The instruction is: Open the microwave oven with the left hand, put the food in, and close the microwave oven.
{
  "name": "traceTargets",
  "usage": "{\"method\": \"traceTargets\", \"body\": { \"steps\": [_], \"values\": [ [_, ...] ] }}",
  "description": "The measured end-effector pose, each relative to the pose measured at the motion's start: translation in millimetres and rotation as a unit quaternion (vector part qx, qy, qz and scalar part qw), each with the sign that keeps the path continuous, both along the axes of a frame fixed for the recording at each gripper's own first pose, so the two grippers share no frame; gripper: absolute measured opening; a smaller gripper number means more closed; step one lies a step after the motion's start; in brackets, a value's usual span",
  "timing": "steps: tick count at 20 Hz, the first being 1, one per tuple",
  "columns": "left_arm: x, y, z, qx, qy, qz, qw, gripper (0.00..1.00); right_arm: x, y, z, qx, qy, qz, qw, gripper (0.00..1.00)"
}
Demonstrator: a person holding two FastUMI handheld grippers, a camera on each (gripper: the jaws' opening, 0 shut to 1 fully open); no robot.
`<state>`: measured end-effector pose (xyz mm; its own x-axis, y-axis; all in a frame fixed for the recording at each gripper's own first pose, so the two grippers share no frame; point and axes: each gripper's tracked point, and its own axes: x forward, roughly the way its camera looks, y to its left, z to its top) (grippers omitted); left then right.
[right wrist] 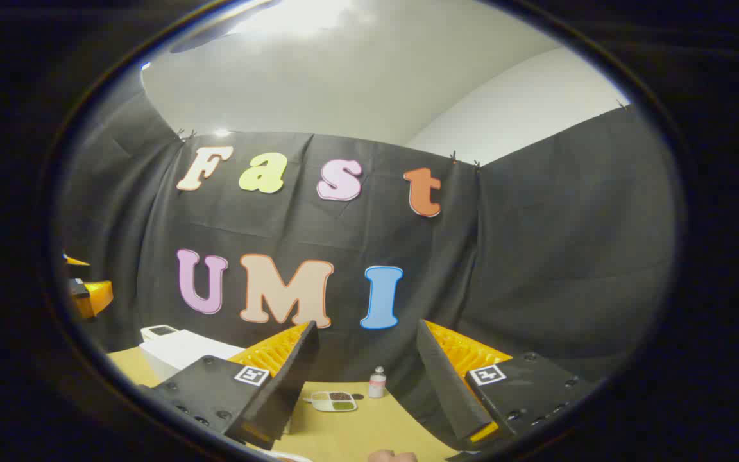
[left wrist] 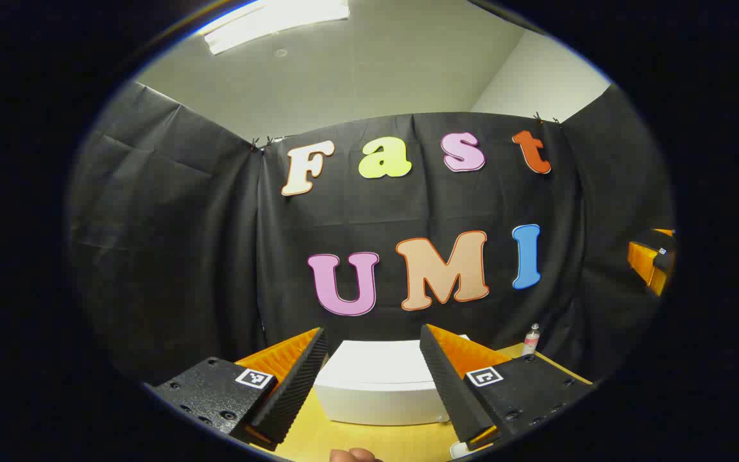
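Observation:
The white microwave oven (left wrist: 376,385) stands on the yellow table (left wrist: 318,443), straight ahead of my left gripper (left wrist: 373,332). That gripper hovers above the table, open, with nothing between its fingers. From this height the oven's top and the upper edge of its front show. In the right gripper view the microwave oven (right wrist: 177,350) sits at the left. A small divided plate of food (right wrist: 334,401) lies on the table (right wrist: 369,436), below and ahead of my right gripper (right wrist: 366,325), which is open and holds nothing.
A small bottle (right wrist: 377,383) stands just right of the food plate, near the black cloth wall; the bottle (left wrist: 531,340) also shows right of the oven. The other gripper (left wrist: 655,260) hangs far right; the left one (right wrist: 87,292) far left. A hand (left wrist: 353,455) peeks in below.

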<state>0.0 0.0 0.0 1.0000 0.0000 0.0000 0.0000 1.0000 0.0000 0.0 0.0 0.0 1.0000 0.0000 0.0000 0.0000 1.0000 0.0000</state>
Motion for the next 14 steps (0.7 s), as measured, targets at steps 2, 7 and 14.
{"method": "traceTargets", "body": {
  "steps": [2, 7, 14],
  "values": [
    [2, -1, 2, 0.000, -0.001, 0.001, 1.000, 0.93, 4, -2, -3, -0.002, 0.002, -0.002, 1.000, 0.96],
    [8, -6, 2, 0.001, 0.001, -0.001, 1.000, 0.94, 10, 5, -5, -0.004, 0.003, 0.008, 1.000, 0.96],
    [10, -5, -1, 0.007, 0.003, 0.005, 1.000, 0.94, 19, 17, -18, -0.008, 0.016, 0.026, 1.000, 0.96]
  ]
}}
